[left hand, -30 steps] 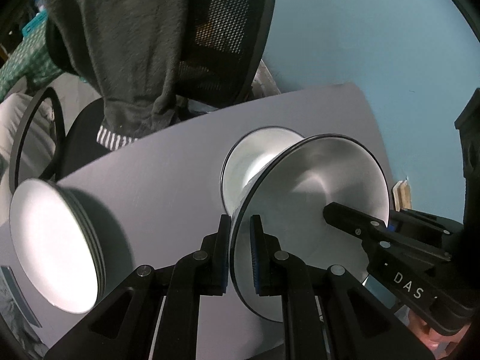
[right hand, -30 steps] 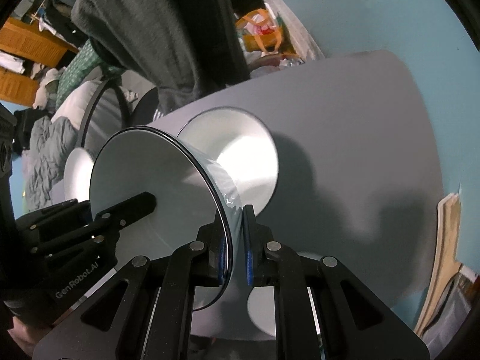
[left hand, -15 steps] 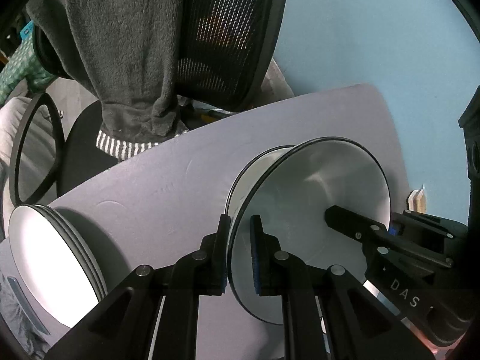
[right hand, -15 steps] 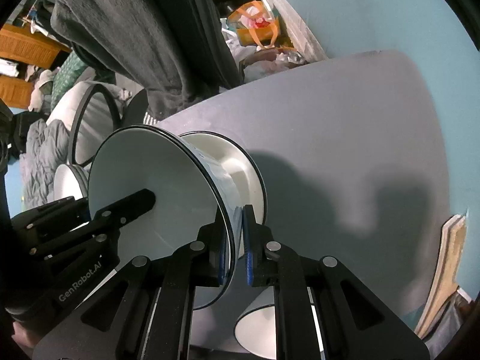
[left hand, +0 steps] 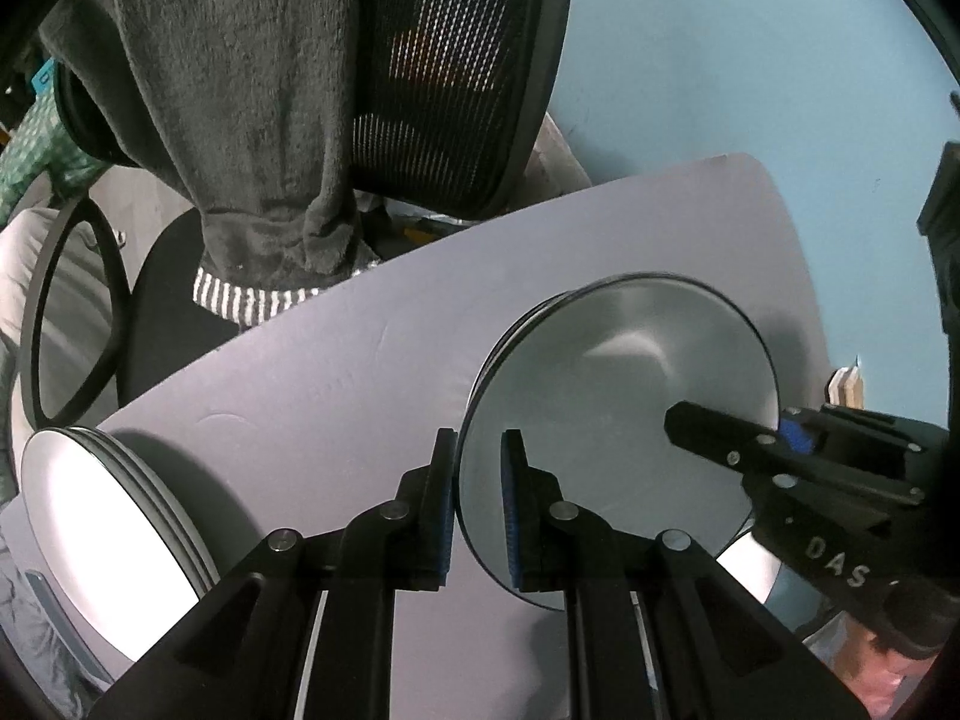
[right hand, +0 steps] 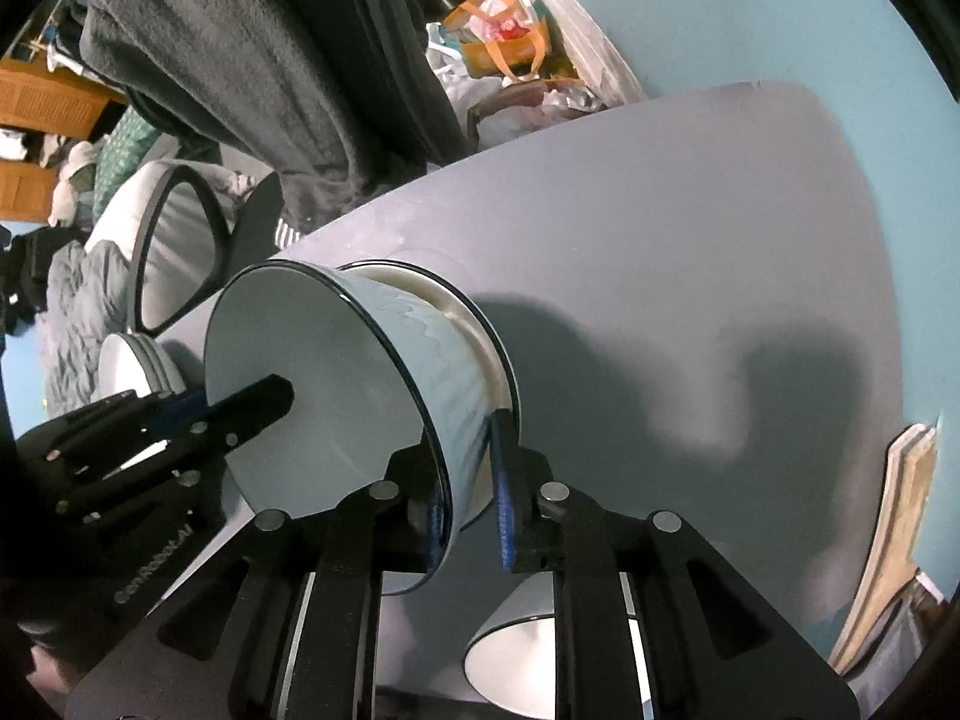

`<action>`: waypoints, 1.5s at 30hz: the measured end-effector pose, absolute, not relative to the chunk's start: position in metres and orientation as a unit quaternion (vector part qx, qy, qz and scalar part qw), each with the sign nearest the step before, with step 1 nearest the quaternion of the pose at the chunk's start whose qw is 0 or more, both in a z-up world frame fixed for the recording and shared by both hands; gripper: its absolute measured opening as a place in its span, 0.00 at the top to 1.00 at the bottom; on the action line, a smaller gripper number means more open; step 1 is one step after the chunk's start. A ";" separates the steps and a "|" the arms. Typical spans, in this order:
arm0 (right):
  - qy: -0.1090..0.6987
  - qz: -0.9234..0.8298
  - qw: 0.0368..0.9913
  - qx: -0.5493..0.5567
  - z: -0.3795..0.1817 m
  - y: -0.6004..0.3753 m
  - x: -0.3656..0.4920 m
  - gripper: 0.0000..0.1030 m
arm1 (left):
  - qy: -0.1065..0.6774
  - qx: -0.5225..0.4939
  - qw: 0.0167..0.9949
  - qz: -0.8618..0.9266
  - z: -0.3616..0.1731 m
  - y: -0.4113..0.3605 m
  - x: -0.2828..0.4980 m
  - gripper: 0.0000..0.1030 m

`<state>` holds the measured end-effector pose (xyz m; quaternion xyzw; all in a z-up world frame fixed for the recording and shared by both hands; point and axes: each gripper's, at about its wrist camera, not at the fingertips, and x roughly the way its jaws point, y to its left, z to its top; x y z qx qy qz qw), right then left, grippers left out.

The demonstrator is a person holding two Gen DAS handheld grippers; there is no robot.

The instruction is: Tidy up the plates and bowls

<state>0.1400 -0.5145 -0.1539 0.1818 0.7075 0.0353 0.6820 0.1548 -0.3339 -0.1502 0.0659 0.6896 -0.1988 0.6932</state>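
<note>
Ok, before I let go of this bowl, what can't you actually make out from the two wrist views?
- Left wrist: whether the held bowl is seated in the bowl below; its own body hides the contact.
- Right wrist: the lower bowl shows only a rim sliver.
- Right wrist: the third bowl is cut off by the gripper frame.
- Left wrist: the plate stack count; edges blur together.

I see a white bowl [right hand: 336, 396] with a thin dark rim and a pale blue zigzag pattern on its outer wall. My grippers [left hand: 477, 504] are black with blue pads [right hand: 503, 498]. The table [left hand: 312, 384] is plain grey-lilac, the wall [left hand: 750, 48] on the far right light blue. The plates [left hand: 102, 516] on the near left are white, dark-edged. Over the black mesh chair [left hand: 456, 72] hangs a charcoal fleece [left hand: 240, 108] with a grey-and-white striped cuff. Far off sits an orange-handled bag [right hand: 498, 36]
</note>
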 end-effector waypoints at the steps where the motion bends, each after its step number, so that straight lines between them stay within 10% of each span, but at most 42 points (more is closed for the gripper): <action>1: 0.707 0.035 0.683 0.182 -0.153 -0.514 0.140 0.84 | 0.690 0.066 0.693 -0.200 -0.151 -0.333 0.154 0.88; 45: 0.652 -0.014 0.746 0.136 -0.080 -0.522 0.072 0.53 | 0.613 0.087 0.743 -0.254 -0.080 -0.319 0.081 0.58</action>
